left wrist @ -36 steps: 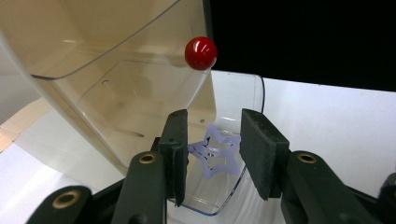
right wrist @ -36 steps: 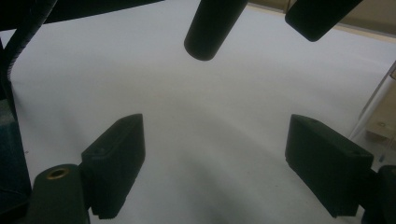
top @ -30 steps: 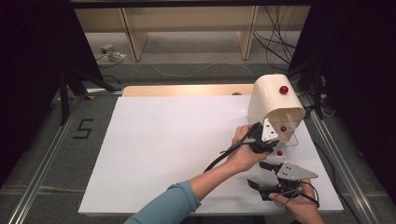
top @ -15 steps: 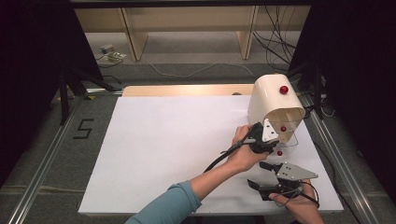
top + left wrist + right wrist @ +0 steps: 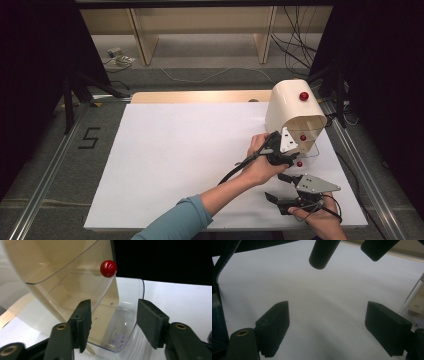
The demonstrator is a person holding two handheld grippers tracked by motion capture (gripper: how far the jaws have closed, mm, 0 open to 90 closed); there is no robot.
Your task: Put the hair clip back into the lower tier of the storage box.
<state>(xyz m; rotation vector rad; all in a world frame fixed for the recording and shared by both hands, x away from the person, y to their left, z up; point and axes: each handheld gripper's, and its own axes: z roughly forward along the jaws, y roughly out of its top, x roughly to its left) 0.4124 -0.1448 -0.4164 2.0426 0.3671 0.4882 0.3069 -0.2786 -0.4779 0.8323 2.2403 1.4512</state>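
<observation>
So there's a cream hooded dispenser [image 5: 292,107] at about 2 o'clock on the white desk [image 5: 175,160], red knobs on it, one red knob [image 5: 108,268] right up top in the left gripper view. Clear tray [image 5: 125,322] sits under the hood. Left claw [image 5: 289,148] is pushed up to the tray's mouth, jaws spread wide, nothing in them. Right claw [image 5: 280,187] down at 5 o'clock, wide open too, empty. Only writing I can read is a black "5" [image 5: 90,137] on the floor at 9 o'clock
</observation>
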